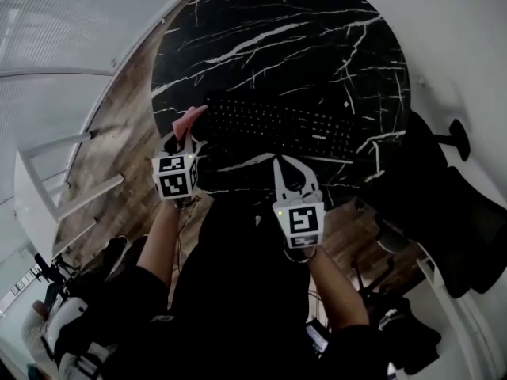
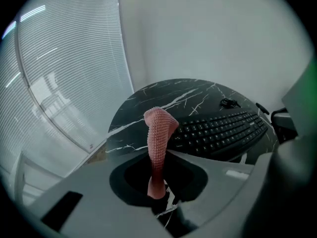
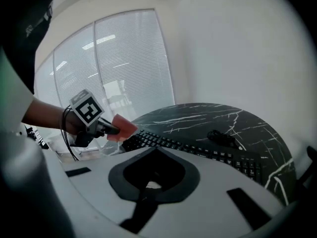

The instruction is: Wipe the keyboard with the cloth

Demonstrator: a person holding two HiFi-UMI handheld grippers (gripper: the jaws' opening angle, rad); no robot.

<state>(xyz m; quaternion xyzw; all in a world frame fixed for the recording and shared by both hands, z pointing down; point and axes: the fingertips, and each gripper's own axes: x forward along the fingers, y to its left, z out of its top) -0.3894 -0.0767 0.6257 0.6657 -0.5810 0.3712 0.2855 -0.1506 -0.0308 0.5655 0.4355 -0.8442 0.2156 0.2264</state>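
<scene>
A black keyboard (image 1: pixel 279 125) lies across the near half of a round black marble table (image 1: pixel 317 30). My left gripper (image 1: pixel 184 141) hovers at the keyboard's left end, shut on a pink knitted cloth (image 1: pixel 188 120). In the left gripper view the cloth (image 2: pixel 159 133) stands up between the jaws, its top folded toward the keyboard (image 2: pixel 220 132). My right gripper (image 1: pixel 295 176) is open and holds nothing, just in front of the keyboard's middle. The right gripper view shows the keyboard (image 3: pixel 198 150) ahead, with the left gripper (image 3: pixel 91 117) and the cloth (image 3: pixel 122 128) to its left.
A small coiled black cable (image 2: pixel 229 103) lies on the table behind the keyboard. A black office chair (image 1: pixel 447 204) stands to the table's right. White frame furniture (image 1: pixel 47 188) stands on the wooden floor (image 1: pixel 119 145) at the left, by a glass wall with blinds.
</scene>
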